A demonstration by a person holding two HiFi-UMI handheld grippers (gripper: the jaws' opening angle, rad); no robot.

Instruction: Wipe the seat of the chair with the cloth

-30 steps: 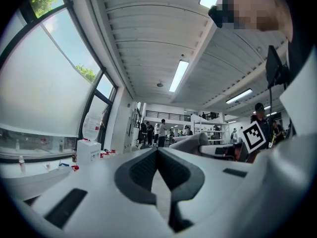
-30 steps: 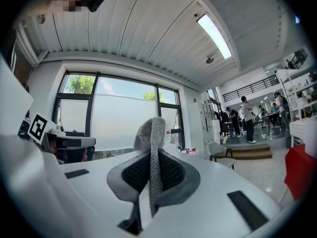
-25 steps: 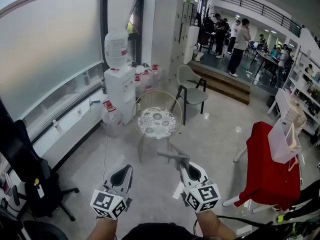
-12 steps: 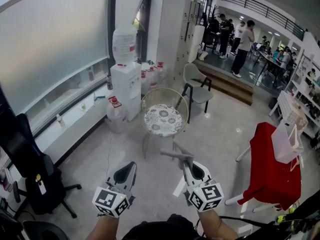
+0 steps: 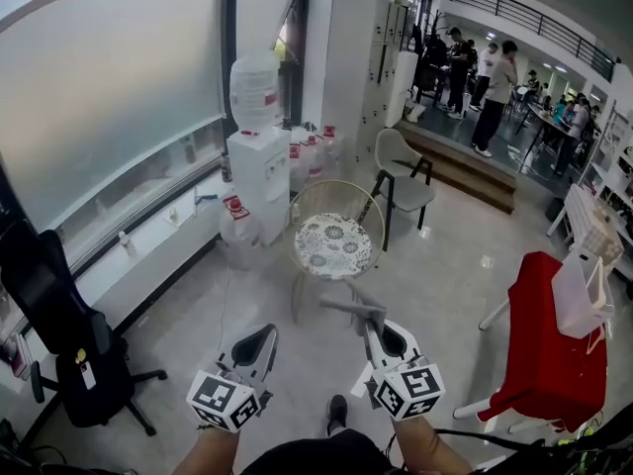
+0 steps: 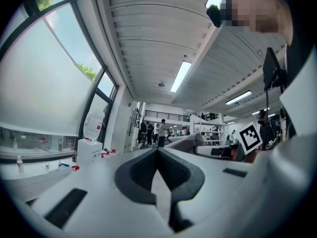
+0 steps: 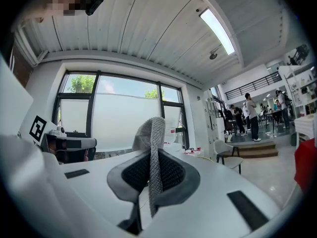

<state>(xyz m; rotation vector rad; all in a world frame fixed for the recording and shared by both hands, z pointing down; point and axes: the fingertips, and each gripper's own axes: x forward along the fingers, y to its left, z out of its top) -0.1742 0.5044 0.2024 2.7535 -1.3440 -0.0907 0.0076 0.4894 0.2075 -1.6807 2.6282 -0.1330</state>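
A round chair with a gold wire back and a white patterned seat (image 5: 334,246) stands on the floor ahead of both grippers, well out of reach. My right gripper (image 5: 369,324) is shut on a grey cloth (image 5: 350,309), which sticks out past its tips toward the chair. In the right gripper view the knitted cloth (image 7: 154,135) stands pinched upright in the right gripper (image 7: 152,157). My left gripper (image 5: 267,332) is held level beside it, shut with nothing in it. The left gripper (image 6: 157,153) shows its tips meeting in its own view.
A white water dispenser (image 5: 258,161) with spare bottles (image 5: 310,150) stands left of the chair by the window. A grey chair (image 5: 402,173) is behind it. A black office chair (image 5: 57,336) is at the left, a red-covered table (image 5: 547,349) at the right. People stand far back.
The patterned chair has come closer and slid right in the head view as the person walks toward it. Both grippers keep their pose, and the cloth stays gripped.
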